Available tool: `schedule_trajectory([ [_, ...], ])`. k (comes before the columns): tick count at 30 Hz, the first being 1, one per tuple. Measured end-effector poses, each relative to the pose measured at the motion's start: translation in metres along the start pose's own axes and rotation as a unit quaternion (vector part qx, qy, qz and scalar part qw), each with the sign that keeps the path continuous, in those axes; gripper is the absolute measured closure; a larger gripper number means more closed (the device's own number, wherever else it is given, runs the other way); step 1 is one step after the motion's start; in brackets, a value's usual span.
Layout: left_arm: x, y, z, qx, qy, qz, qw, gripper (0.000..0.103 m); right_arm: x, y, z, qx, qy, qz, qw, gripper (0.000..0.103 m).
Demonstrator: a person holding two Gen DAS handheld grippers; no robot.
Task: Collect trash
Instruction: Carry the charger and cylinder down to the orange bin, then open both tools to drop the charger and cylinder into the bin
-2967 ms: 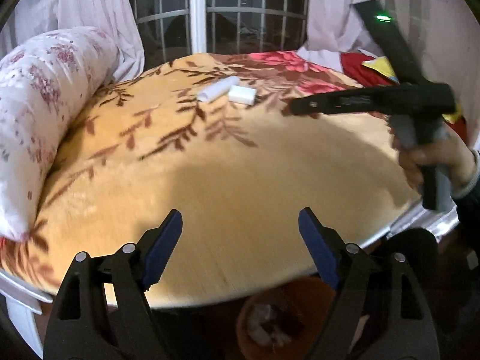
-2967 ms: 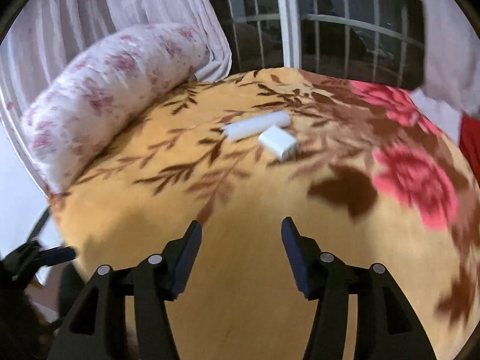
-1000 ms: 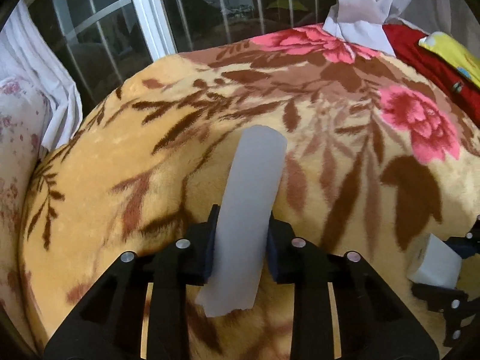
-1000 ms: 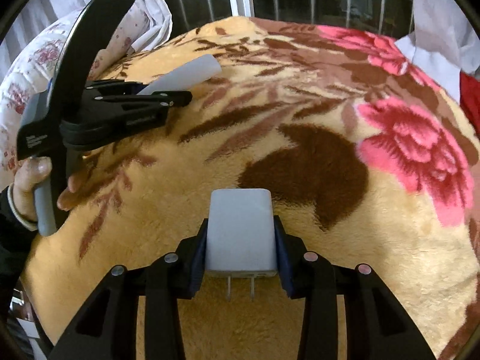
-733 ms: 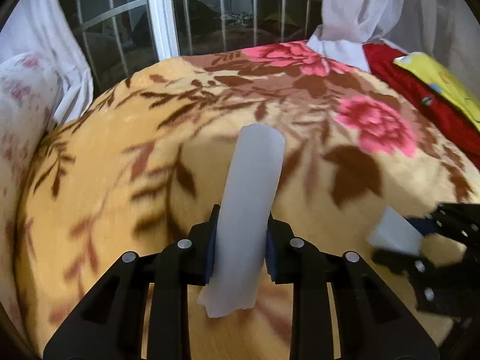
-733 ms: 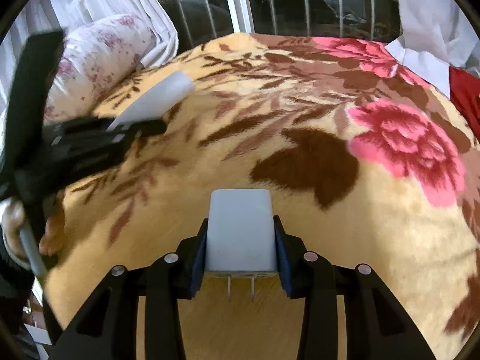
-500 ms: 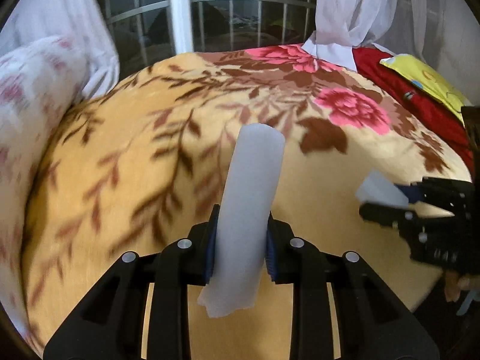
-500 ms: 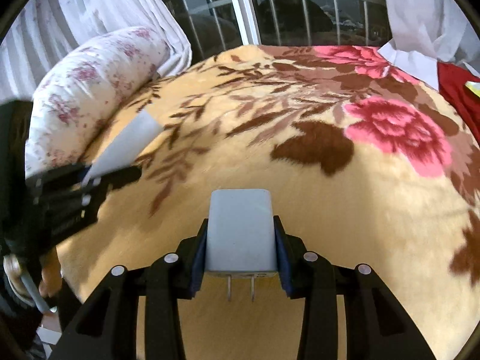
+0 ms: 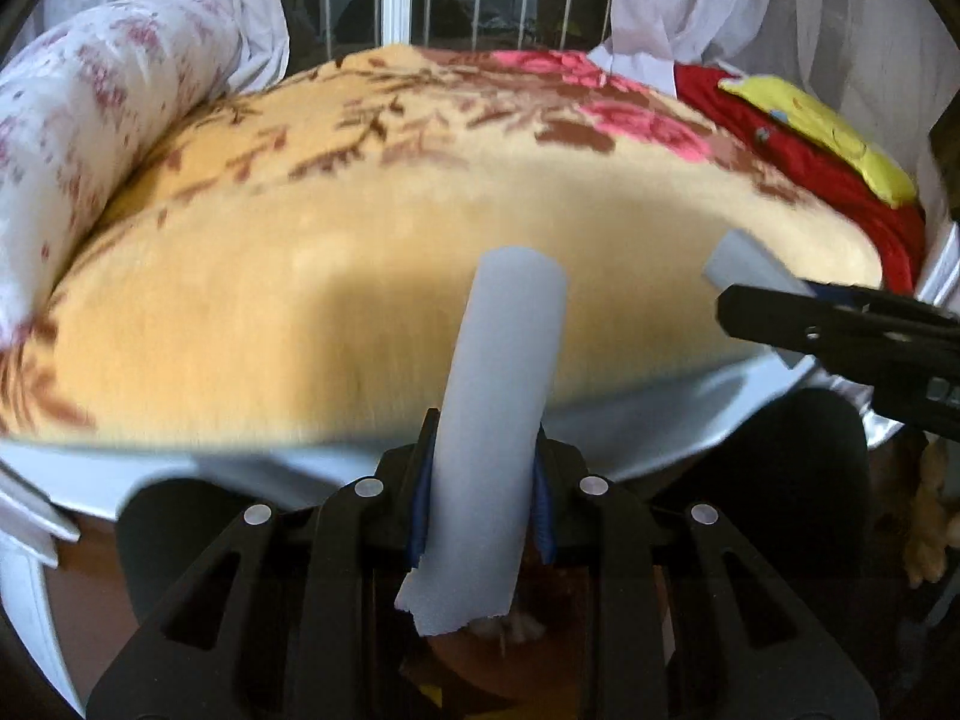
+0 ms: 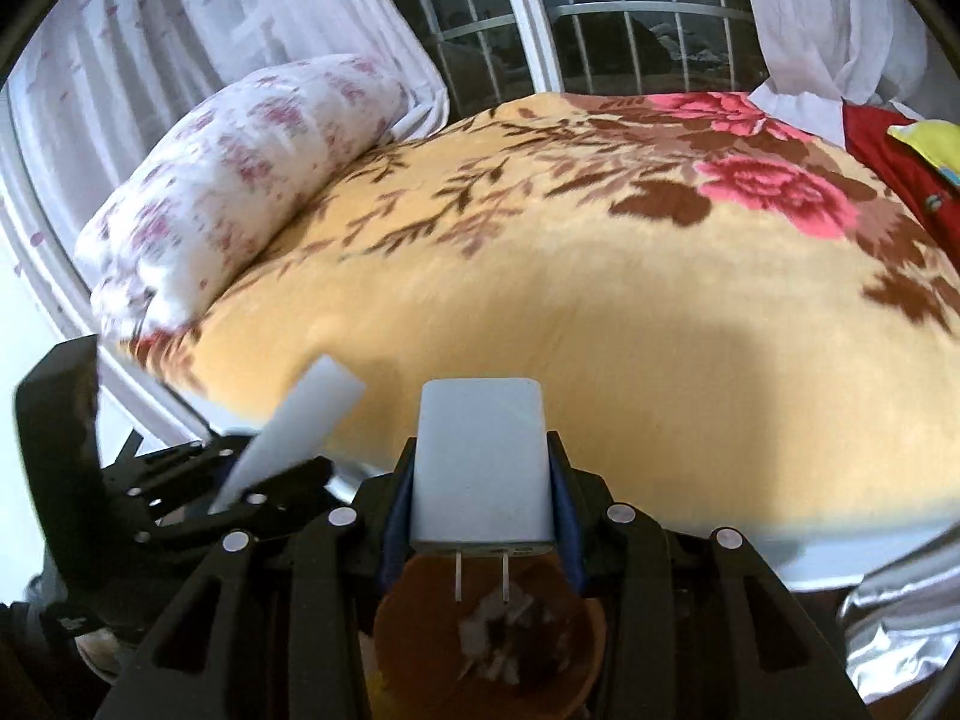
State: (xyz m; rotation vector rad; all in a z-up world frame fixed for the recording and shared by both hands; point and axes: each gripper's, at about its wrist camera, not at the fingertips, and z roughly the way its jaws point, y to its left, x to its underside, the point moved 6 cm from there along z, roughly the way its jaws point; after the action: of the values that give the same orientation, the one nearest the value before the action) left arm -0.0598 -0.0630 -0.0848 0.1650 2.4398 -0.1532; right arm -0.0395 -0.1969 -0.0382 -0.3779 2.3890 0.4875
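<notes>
My left gripper (image 9: 480,480) is shut on a long white foam strip (image 9: 498,396) and holds it above the bed's near edge. The strip also shows in the right wrist view (image 10: 294,426). My right gripper (image 10: 480,498) is shut on a white plug adapter (image 10: 480,462) with two prongs pointing back at me. The adapter also shows at the right of the left wrist view (image 9: 750,264). An orange trash bin (image 10: 420,630) with scraps in it stands on the floor right under the right gripper, and shows partly under the left one (image 9: 516,660).
A bed with a yellow floral blanket (image 10: 600,276) fills both views. A flowered pillow (image 10: 240,162) lies at its left, a red cloth with a yellow item (image 9: 828,126) at its right. A barred window and white curtains stand behind.
Both grippers have pulled back from the middle of the bed to its near edge with their objects held. The trash bin has come into view beneath them.
</notes>
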Motion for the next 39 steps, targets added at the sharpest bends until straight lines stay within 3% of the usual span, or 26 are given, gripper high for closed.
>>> schedule_trajectory([
  [9,0.053,-0.004,0.012,-0.004,0.055,0.001,0.9985,0.078,0.071,0.008,0.006,0.007,0.040,0.035,0.999,0.064],
  [17,0.072,-0.010,0.036,0.006,0.102,0.007,0.9948,0.076,0.108,-0.003,0.033,0.004,0.100,0.067,0.993,0.064],
  [20,0.077,-0.009,0.044,0.006,0.119,0.007,0.9928,0.066,0.112,-0.007,0.041,0.007,0.114,0.070,0.991,0.063],
  [22,0.081,-0.007,0.050,-0.003,0.129,0.006,0.9916,0.034,0.113,-0.011,0.044,0.012,0.116,0.077,0.990,0.051],
  [23,0.081,-0.006,0.051,-0.005,0.130,0.005,0.9915,0.031,0.113,-0.013,0.045,0.013,0.116,0.081,0.990,0.049],
  [30,0.088,-0.001,0.058,0.003,0.147,-0.011,0.9890,0.031,0.118,-0.022,0.043,0.017,0.114,0.096,0.989,0.040],
  [39,0.080,-0.003,0.056,0.001,0.142,-0.012,0.9898,0.031,0.113,-0.028,0.034,0.038,0.100,0.104,0.989,0.014],
])
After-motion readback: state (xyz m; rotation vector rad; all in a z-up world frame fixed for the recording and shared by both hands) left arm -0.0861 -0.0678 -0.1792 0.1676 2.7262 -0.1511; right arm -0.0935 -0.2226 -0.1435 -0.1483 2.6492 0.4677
